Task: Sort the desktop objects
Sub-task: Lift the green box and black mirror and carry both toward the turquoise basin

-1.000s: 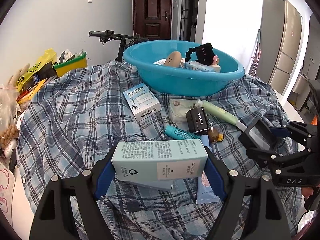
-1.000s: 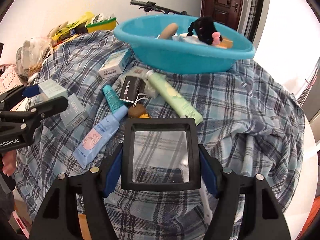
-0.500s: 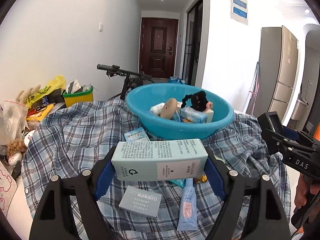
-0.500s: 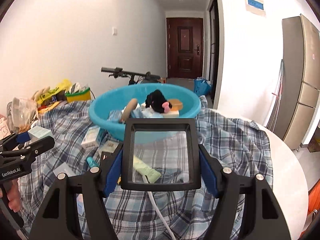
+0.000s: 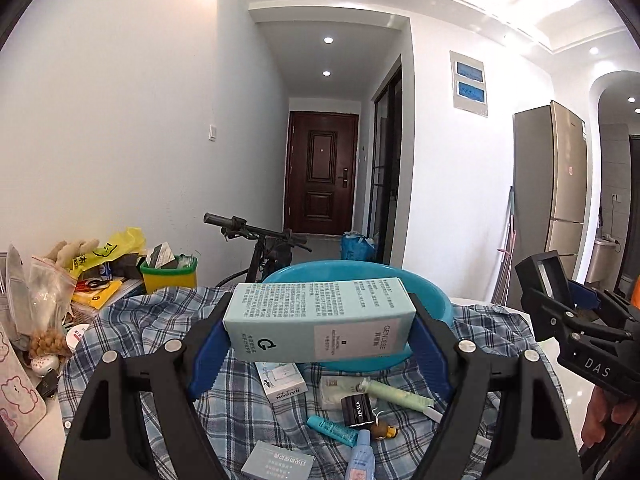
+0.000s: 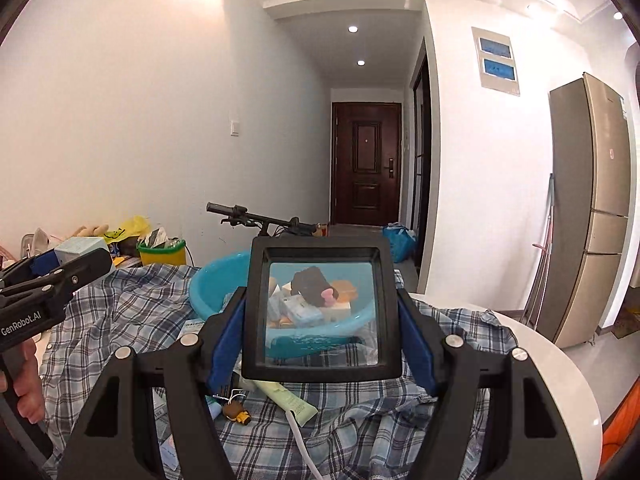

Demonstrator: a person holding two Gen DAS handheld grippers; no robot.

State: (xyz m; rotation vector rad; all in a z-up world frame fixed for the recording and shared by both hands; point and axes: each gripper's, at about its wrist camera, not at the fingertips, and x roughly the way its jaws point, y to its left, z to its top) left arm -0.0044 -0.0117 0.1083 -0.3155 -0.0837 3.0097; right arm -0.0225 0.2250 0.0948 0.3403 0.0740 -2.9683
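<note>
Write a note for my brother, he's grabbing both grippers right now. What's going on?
Left hand-held gripper: shut on the pale green carton, held in the air.
Right hand-held gripper: shut on the black square magnifier, also in the air.
Blue basin on the plaid cloth already holds a plush toy and boxes.
Left: drop both in, then the tubes, RAISON box and black ZEESEA box.

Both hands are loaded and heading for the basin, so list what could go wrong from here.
1. The long box is pinched only at its ends by the left gripper; it could twist or slip out.
2. The framed magnifier in the right gripper may knock things already piled in the blue basin.
3. The white cord beneath the magnifier could snag.
</note>
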